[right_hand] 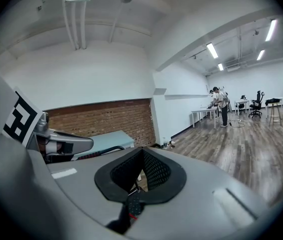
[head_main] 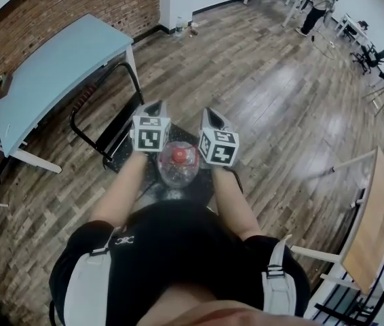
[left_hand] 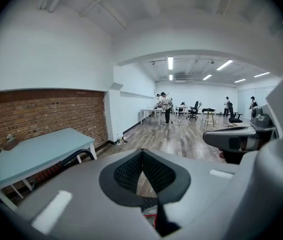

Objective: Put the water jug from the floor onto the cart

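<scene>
Blue table (head_main: 56, 66) stands left of the cart (head_main: 119, 148), along the brick wall. The cart is black and low, with its handle raised. The jug (head_main: 178, 165), red cap up, is over the cart's near end, pinched between the two grippers' sides; whether it touches the deck is hard to say. Left gripper (head_main: 157, 105) and right gripper (head_main: 207, 112) flank it, each with jaws clenched together, not round the jug.

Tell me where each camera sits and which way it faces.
Head view: on the head, steeply down; forearms, left gripper, right gripper, clear red-capped water jug between.
Left gripper view: along its shut fingers, toward pale blue table; right gripper at right.
Right gripper view: likewise; left gripper at left.
Shared: table, red brick wall.
</scene>
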A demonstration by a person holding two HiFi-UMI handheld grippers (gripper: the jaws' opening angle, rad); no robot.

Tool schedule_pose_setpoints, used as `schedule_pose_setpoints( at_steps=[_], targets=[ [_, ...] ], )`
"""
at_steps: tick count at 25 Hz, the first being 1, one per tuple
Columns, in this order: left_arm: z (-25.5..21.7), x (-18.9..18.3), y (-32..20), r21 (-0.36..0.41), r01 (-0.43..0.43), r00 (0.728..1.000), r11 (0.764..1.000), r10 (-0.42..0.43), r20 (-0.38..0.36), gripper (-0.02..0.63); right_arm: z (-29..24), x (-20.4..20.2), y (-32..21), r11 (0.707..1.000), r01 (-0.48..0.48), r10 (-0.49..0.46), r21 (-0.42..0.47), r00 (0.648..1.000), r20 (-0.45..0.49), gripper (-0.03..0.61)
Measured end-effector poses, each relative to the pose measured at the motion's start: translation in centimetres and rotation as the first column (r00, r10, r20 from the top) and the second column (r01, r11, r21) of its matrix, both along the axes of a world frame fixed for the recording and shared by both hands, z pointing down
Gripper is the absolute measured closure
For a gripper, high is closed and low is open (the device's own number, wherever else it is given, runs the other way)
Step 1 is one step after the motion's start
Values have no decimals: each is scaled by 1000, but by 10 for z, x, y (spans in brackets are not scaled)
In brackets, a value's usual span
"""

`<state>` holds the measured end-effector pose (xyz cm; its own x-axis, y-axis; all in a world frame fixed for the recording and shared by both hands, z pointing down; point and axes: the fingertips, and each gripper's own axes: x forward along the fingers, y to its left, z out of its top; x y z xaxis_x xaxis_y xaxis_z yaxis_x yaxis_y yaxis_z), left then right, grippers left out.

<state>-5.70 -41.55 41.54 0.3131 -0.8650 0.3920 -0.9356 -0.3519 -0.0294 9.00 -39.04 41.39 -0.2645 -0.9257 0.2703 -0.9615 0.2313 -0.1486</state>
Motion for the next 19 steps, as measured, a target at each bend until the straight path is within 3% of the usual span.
schedule_pose_setpoints(
  at_steps=[5, 19],
  targets=[
    [3, -3, 5, -28, 14, 999, 1000, -15, -31, 612, -2, -2, 0, 1000, 15, -15, -6, 999, 41, 566],
    [10, -21, 20, -40, 53, 999, 998, -54, -2, 612, 8, -2, 9, 999, 26, -21, -41, 993, 114, 566]
  ],
)
